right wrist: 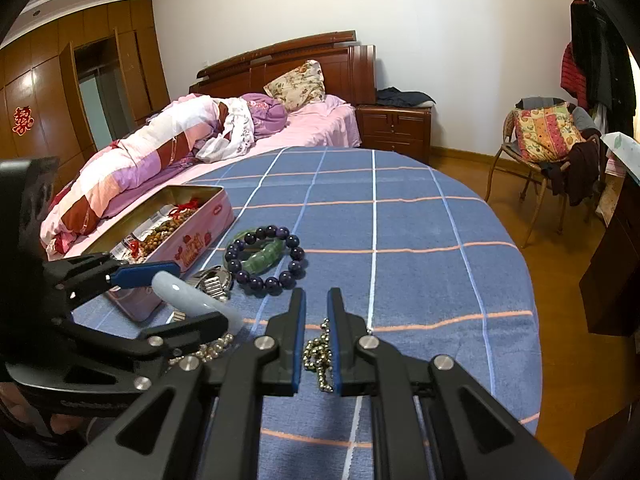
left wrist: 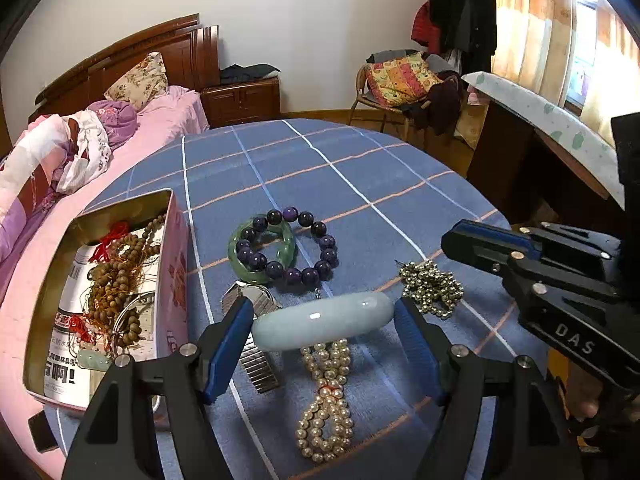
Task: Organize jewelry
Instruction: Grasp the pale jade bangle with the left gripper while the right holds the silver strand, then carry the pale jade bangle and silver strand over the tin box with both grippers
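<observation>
On the blue plaid cloth your pink tin sits left, already holding wooden beads. Your left gripper clamps the pale jade bangle, beside the tin. Your right gripper is clenched, with the gold bead chain between its fingers.

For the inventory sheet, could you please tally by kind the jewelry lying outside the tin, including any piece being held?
Jade-like bangles: 2, pale blue-white bangle, green bangle
Bead strands: 3, dark purple bead bracelet, cream pearl strand, gold metal bead chain
Metal-band wristwatches: 1, silver wristwatch
Total: 6
</observation>
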Demonstrator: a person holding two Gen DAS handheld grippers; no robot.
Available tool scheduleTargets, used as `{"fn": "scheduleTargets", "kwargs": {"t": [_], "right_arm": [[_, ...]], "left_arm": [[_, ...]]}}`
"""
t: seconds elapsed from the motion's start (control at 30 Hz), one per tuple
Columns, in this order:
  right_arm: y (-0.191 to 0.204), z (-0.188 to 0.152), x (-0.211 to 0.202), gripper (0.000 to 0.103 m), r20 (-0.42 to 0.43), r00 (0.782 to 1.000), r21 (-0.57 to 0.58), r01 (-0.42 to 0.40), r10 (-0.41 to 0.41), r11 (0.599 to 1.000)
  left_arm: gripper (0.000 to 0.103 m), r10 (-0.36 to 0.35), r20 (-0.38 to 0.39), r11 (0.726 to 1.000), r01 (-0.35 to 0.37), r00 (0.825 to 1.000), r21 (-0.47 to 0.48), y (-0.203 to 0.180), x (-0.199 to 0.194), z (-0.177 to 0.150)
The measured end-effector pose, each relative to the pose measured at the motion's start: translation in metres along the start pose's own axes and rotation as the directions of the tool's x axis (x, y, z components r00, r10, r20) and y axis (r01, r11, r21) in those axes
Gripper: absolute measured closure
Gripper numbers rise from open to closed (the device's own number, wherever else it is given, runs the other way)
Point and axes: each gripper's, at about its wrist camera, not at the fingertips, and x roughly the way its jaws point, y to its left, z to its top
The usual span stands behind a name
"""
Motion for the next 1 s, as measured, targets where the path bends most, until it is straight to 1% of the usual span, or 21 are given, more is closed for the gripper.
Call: {"fn": "scheduleTargets", "kwargs": {"t": [0.2, 0.57, 0.8, 1.0], "right_arm": [[0.000, 0.003, -0.003, 0.090, 0.006, 1.000, -0.001, -0.004, 0.004, 1.000], [-0.001, 0.011, -0.010, 0.091, 0.033, 0.999, -0.002, 0.000, 0.000, 1.000], [-0.001, 0.011, -0.008, 0.091, 0.035, 0.999, -0.004, -0.003, 0.003, 1.000], [0.001, 0.016, -0.010, 0.091, 0.047, 0.999, -0.013, -0.009, 0.009, 1.000]], "left_arm": [[0.030, 0.000, 0.013, 1.000, 0.000, 1.000, -0.017, 0.006, -0.005, 0.003], [0.030, -0.008, 0.078, 0.999, 0.010, 0.997, -0.035, 0.014, -0.028, 0.018], [0.030, -0.010, 0.110, 0.999, 0.015, 0.994, -0.040, 0.020, -0.038, 0.030], [0.031, 0.012, 0.126, 0.999, -0.005, 0.992, -0.053, 0.032, -0.045, 0.039]]}}
